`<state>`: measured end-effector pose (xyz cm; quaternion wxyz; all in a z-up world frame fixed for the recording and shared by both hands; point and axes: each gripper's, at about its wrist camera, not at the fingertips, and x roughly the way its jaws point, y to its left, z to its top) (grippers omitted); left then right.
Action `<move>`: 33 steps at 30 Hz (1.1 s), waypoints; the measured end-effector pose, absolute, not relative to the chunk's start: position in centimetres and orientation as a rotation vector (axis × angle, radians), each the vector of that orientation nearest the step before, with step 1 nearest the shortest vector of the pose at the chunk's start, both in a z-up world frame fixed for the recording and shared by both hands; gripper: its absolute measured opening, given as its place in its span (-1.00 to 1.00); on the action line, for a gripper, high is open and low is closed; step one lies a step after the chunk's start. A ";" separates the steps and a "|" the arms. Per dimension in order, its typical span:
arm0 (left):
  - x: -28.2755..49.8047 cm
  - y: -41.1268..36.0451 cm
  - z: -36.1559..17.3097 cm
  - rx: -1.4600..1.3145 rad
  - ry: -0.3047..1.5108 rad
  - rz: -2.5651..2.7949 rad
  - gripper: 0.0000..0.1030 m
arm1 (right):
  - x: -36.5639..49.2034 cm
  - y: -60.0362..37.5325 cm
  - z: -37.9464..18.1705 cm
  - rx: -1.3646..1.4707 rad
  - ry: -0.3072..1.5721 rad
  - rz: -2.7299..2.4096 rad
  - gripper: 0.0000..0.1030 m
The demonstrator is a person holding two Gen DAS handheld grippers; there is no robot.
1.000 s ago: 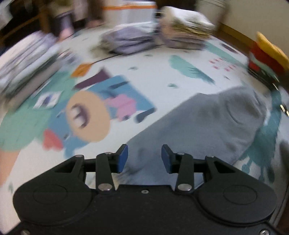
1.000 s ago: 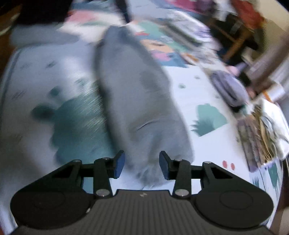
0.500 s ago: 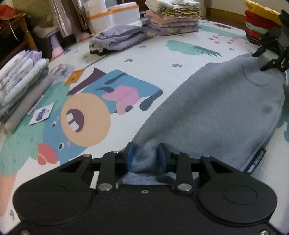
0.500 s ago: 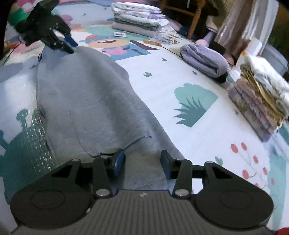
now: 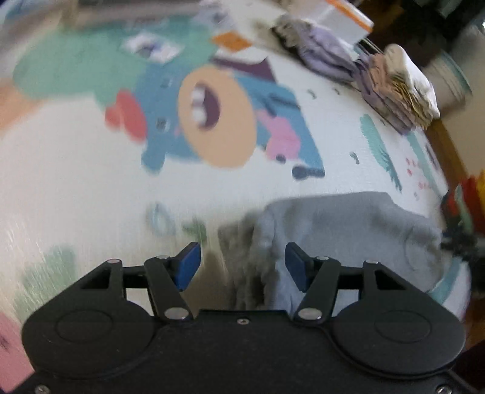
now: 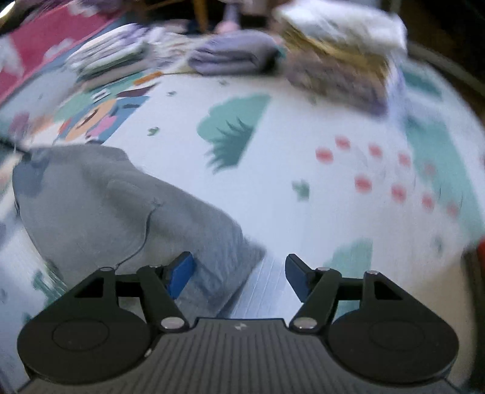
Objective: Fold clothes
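Observation:
A grey sweat garment (image 5: 342, 230) lies folded on the patterned play mat (image 5: 91, 188). In the left wrist view my left gripper (image 5: 242, 265) is open above its near, rumpled edge and holds nothing. In the right wrist view the same grey garment (image 6: 115, 206) lies at lower left. My right gripper (image 6: 239, 275) is open over its near corner and holds nothing. Both views are blurred by motion.
Stacks of folded clothes (image 5: 397, 88) and a purple bundle (image 5: 321, 57) sit at the mat's far edge, with a white box (image 5: 345, 21) behind. In the right wrist view, folded stacks (image 6: 336, 51) and a grey bundle (image 6: 233, 56) line the far side.
My left gripper has let go of the grey garment's edge and opened. The garment now lies shorter, folded over. Both grippers have swung and lifted away.

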<state>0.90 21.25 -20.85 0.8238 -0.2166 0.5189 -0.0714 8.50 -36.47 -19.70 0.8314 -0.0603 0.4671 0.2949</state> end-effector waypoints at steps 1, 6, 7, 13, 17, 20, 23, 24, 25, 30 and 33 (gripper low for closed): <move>0.7 21.5 -21.2 -0.500 1.119 -0.147 0.18 | 8.6 -37.0 -20.1 -0.076 1.025 0.615 0.39; 0.5 20.5 -22.4 -0.557 1.156 -0.167 0.15 | 8.5 -37.8 -21.8 0.122 1.146 0.605 0.26; 0.5 20.0 -22.5 -0.539 1.159 -0.179 -0.19 | 8.5 -37.7 -22.1 0.145 1.162 0.611 0.04; 2.0 18.4 -22.2 -0.379 1.146 -0.158 -0.45 | 7.9 -36.0 -23.0 0.191 1.140 0.557 -0.13; 5.6 19.7 -22.0 -0.332 1.076 -0.152 -0.49 | 9.6 -34.7 -22.9 0.169 1.080 0.541 -0.20; 9.9 20.7 -22.2 -0.314 1.048 -0.142 -0.49 | 13.0 -33.4 -23.0 0.165 1.028 0.509 -0.21; 13.6 21.5 -21.9 -0.329 1.059 -0.124 -0.36 | 16.7 -32.4 -23.1 0.178 1.022 0.473 -0.10; 13.8 21.4 -21.0 -0.295 1.035 -0.110 -0.34 | 17.7 -32.3 -22.9 0.183 1.035 0.462 -0.06; 13.4 20.7 -19.5 -0.214 0.978 -0.105 -0.24 | 17.8 -32.1 -22.0 0.147 1.006 0.463 -0.04; 12.6 15.9 -17.0 0.052 0.784 -0.214 -0.21 | 14.7 -28.8 -17.2 -0.229 0.645 0.581 -0.04; 12.8 12.7 -17.1 0.151 0.711 -0.326 -0.21 | 15.6 -24.4 -18.0 -0.361 0.630 0.720 -0.15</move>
